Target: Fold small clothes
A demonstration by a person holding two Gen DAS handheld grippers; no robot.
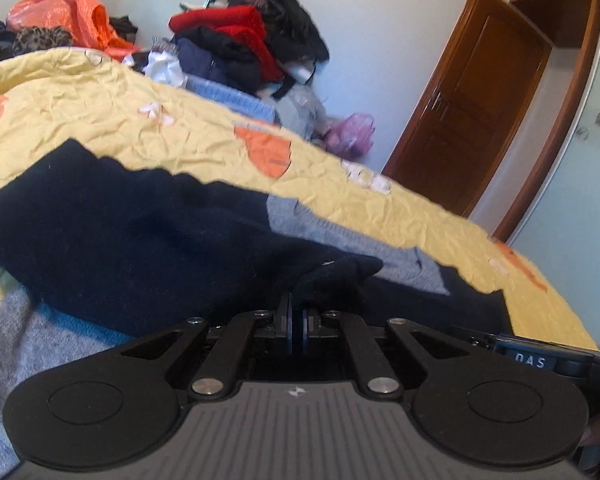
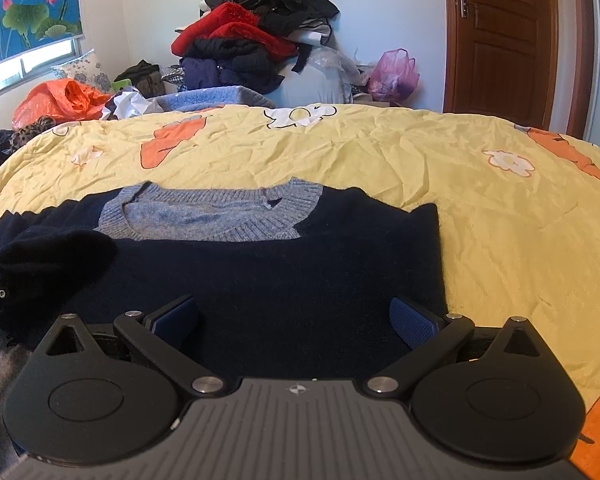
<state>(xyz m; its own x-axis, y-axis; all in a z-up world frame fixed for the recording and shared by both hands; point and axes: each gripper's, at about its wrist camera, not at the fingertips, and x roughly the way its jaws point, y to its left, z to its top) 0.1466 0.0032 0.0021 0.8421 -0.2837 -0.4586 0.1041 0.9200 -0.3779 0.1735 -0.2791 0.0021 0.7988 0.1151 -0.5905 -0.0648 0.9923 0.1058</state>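
A navy sweater with a grey-blue ribbed collar lies flat on the yellow bedspread, collar away from me. My left gripper is shut on a bunched fold of the navy sweater, its sleeve end, held over the sweater's body. That bunch shows at the left of the right wrist view. My right gripper is open and empty, low over the sweater's near part, its blue pads spread wide.
A tall pile of clothes stands beyond the bed's far edge, with an orange plastic bag to the left and a purple bag to the right. A wooden door is at the far right. Grey cloth lies at the near left.
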